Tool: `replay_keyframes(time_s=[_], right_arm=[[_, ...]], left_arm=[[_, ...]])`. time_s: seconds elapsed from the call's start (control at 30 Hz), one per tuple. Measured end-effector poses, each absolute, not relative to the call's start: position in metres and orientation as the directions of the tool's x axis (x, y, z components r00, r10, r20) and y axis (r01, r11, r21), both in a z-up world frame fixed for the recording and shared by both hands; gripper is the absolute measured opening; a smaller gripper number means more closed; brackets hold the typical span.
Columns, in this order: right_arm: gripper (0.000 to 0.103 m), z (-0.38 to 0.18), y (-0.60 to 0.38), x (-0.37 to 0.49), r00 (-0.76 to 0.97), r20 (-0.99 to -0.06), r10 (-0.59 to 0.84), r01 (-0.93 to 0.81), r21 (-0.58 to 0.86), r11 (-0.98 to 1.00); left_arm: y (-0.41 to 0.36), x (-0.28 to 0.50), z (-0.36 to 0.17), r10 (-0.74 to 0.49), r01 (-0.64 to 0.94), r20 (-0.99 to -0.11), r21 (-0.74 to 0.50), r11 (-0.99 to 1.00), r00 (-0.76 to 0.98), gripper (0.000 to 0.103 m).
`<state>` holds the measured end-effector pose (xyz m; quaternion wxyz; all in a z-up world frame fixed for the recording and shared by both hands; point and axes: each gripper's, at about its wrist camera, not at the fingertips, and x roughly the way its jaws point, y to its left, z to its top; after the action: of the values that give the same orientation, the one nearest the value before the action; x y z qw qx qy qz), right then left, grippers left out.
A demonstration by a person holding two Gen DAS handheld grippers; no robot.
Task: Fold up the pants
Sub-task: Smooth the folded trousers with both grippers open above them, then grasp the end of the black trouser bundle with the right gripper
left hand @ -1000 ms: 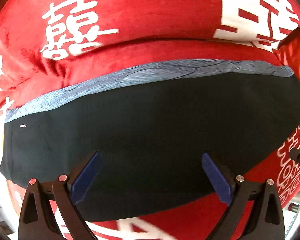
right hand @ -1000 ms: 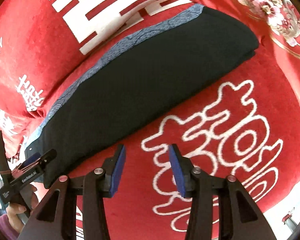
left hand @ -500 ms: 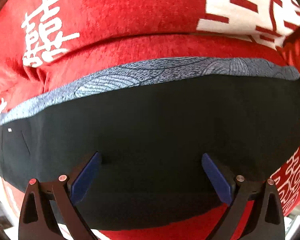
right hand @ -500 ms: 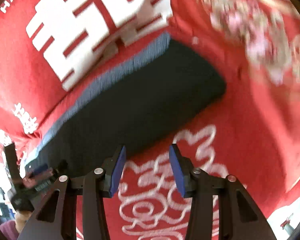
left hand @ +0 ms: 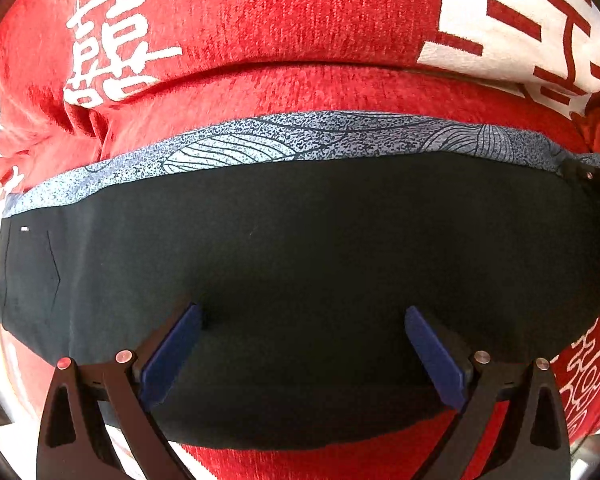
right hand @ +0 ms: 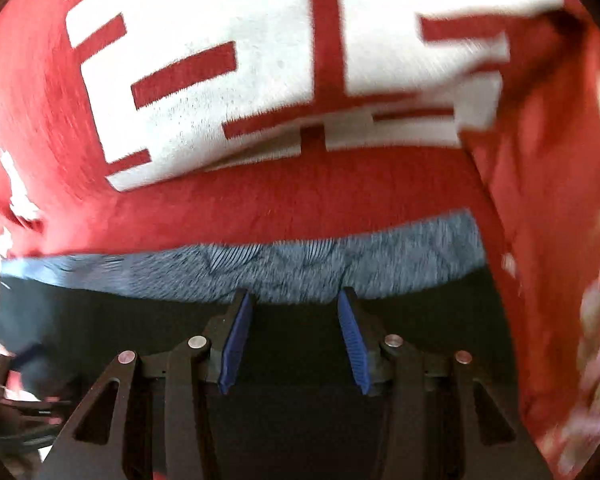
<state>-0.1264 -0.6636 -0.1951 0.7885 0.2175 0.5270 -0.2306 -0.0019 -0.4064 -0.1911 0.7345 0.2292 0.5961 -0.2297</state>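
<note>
The black pants lie folded in a long flat band on a red cover, with a blue-grey patterned strip along their far edge. My left gripper is open wide, its blue pads low over the middle of the black cloth, holding nothing. My right gripper is open and empty over the right part of the pants, its tips at the patterned strip. This view is blurred. The right gripper's dark tip shows at the far right edge of the left wrist view.
The red plush cover with white characters rises behind the pants like a sofa back. A red cushion with a floral pattern lies right of the pants. The left gripper shows blurred at lower left.
My right gripper swung left from the red cover onto the pants, up to the patterned strip. My left gripper moved a little closer over the black cloth. Both stayed open.
</note>
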Motion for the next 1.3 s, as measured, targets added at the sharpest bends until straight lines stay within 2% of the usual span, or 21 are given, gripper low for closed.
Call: replay_keyframes(time_s=[0.1, 0.23, 0.37, 0.67, 0.73, 0.87, 1.0, 1.03, 1.1, 1.17, 1.3], right_arm=[[0.048, -0.198, -0.677, -0.125, 0.33, -0.932, -0.151, 0.624, 0.095, 0.776], [0.048, -0.19, -0.69, -0.137, 0.338, -0.934, -0.117, 0.678, 0.155, 0.718], [0.049, -0.174, -0.676, -0.179, 0.386, -0.921, -0.044, 0.709, 0.266, 0.653], [0.048, -0.18, -0.643, -0.255, 0.352, -0.936, 0.001, 0.762, 0.287, 0.581], [0.048, -0.178, -0.648, -0.269, 0.406, -0.914, 0.022, 0.785, 0.361, 0.504], [0.049, -0.176, -0.658, -0.3, 0.4, -0.916, -0.023, 0.858, 0.365, 0.361], [0.048, -0.177, -0.672, -0.307, 0.41, -0.911, -0.036, 0.863, 0.375, 0.337], [0.042, -0.178, -0.678, -0.306, 0.431, -0.901, -0.046, 0.856, 0.393, 0.336], [0.016, -0.176, -0.686, -0.298, 0.442, -0.896, -0.044, 0.846, 0.4, 0.354], [0.011, -0.163, -0.687, -0.291, 0.473, -0.879, -0.061, 0.82, 0.414, 0.396], [0.01, -0.152, -0.681, -0.285, 0.453, -0.887, -0.092, 0.8, 0.358, 0.481]], left_arm=[[-0.407, -0.003, -0.191, -0.062, 0.603, -0.982, 0.06, 0.796, 0.18, 0.102], [-0.407, -0.001, -0.192, -0.057, 0.597, -0.984, 0.055, 0.8, 0.168, 0.102], [-0.407, -0.001, -0.192, -0.056, 0.601, -0.984, 0.056, 0.797, 0.167, 0.103], [-0.406, 0.004, -0.195, -0.048, 0.607, -0.986, 0.06, 0.793, 0.16, 0.103], [-0.406, 0.004, -0.194, -0.046, 0.606, -0.986, 0.06, 0.794, 0.157, 0.103], [-0.407, 0.003, -0.193, -0.044, 0.604, -0.986, 0.062, 0.795, 0.16, 0.103], [-0.407, 0.001, -0.193, -0.046, 0.606, -0.985, 0.064, 0.793, 0.165, 0.103], [-0.407, 0.001, -0.193, -0.047, 0.606, -0.985, 0.065, 0.793, 0.166, 0.103], [-0.407, -0.001, -0.192, -0.043, 0.606, -0.984, 0.072, 0.792, 0.173, 0.103], [-0.409, -0.003, -0.191, -0.033, 0.61, -0.981, 0.091, 0.788, 0.189, 0.103], [-0.41, -0.005, -0.191, -0.034, 0.603, -0.98, 0.092, 0.792, 0.194, 0.103]])
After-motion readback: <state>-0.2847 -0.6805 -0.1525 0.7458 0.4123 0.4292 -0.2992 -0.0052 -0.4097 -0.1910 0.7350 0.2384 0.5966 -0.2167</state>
